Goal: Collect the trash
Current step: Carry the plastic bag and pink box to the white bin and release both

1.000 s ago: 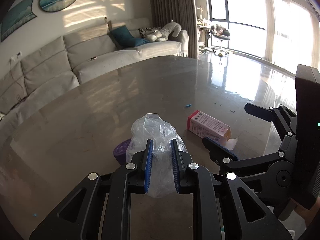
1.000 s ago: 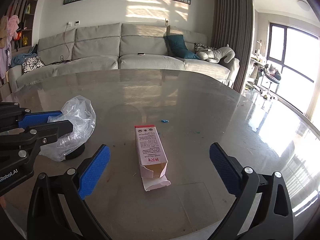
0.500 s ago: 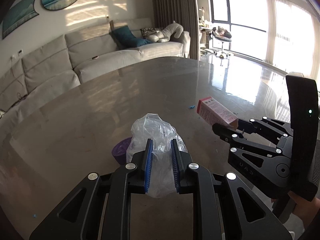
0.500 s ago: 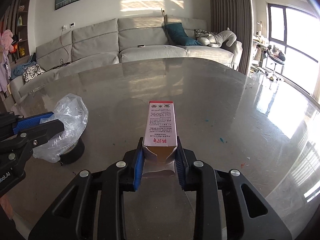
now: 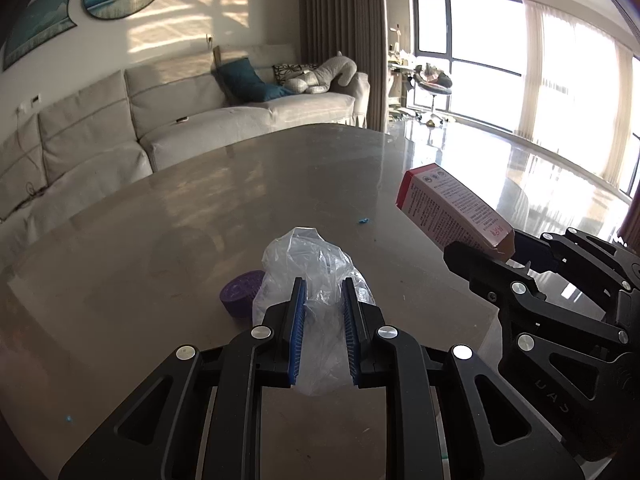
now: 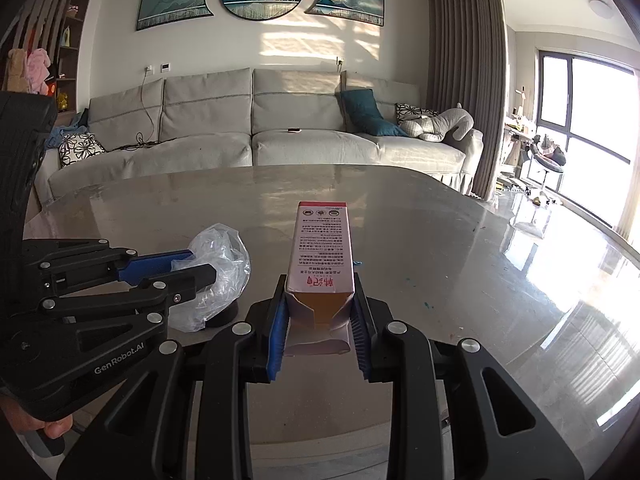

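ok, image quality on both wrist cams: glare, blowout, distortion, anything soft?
Left wrist: window blown out, floor beyond the table glaring, strong fisheye bend and dark corners; plastic bag sharp. Right wrist: sun glare on the table's right side, window overexposed, dappled light on the wall; carton print legible, no motion blur.

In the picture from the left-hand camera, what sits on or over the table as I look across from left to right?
Purple roll → clear plastic bag, pinched in the left gripper → small blue scrap → pink carton, held off the table by the right gripper.
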Available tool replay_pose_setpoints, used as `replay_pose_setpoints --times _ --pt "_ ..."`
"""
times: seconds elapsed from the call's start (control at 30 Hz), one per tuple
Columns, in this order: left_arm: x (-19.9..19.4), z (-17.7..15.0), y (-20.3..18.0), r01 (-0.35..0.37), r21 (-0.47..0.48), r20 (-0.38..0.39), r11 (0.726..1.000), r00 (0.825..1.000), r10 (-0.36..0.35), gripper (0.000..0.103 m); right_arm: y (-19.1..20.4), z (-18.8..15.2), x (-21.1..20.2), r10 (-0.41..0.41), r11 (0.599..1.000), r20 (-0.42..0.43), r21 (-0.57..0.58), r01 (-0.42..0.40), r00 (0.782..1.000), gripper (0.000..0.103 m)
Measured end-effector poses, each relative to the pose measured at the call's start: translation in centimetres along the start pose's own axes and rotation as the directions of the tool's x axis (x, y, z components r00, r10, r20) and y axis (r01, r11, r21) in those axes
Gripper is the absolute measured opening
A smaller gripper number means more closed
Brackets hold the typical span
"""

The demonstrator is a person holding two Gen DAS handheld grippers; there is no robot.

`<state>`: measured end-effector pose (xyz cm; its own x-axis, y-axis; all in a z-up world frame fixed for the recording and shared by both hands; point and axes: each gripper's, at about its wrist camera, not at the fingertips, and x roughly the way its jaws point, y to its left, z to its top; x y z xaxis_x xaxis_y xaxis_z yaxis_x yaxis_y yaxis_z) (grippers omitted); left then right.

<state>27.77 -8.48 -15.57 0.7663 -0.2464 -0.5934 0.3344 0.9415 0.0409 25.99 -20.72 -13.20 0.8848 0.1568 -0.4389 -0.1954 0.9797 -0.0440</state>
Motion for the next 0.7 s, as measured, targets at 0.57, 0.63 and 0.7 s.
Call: replay_pose_setpoints --times 0.57,0.63,0.7 --pt "-5.4 -2.8 -3.5 0.131 0.080 0.005 0.988 0.991 -0.132 0.018 1.4 -1.7 -7.3 -0.071 0.997 0.036 0.046 0.070 0.997 0.030" --pt "-6.0 -3.4 -3.7 0.140 0.090 0.004 0.986 0.990 -0.141 0.018 1.5 -1.8 -7.8 -0.084 0.995 0.038 0.061 0.081 0.996 0.030" --pt "-6.5 -4.0 -4.0 0.145 0.096 0.002 0.985 0.989 -0.146 0.018 1.6 -2.0 -8.4 -0.097 0.992 0.041 0.079 0.094 0.994 0.030"
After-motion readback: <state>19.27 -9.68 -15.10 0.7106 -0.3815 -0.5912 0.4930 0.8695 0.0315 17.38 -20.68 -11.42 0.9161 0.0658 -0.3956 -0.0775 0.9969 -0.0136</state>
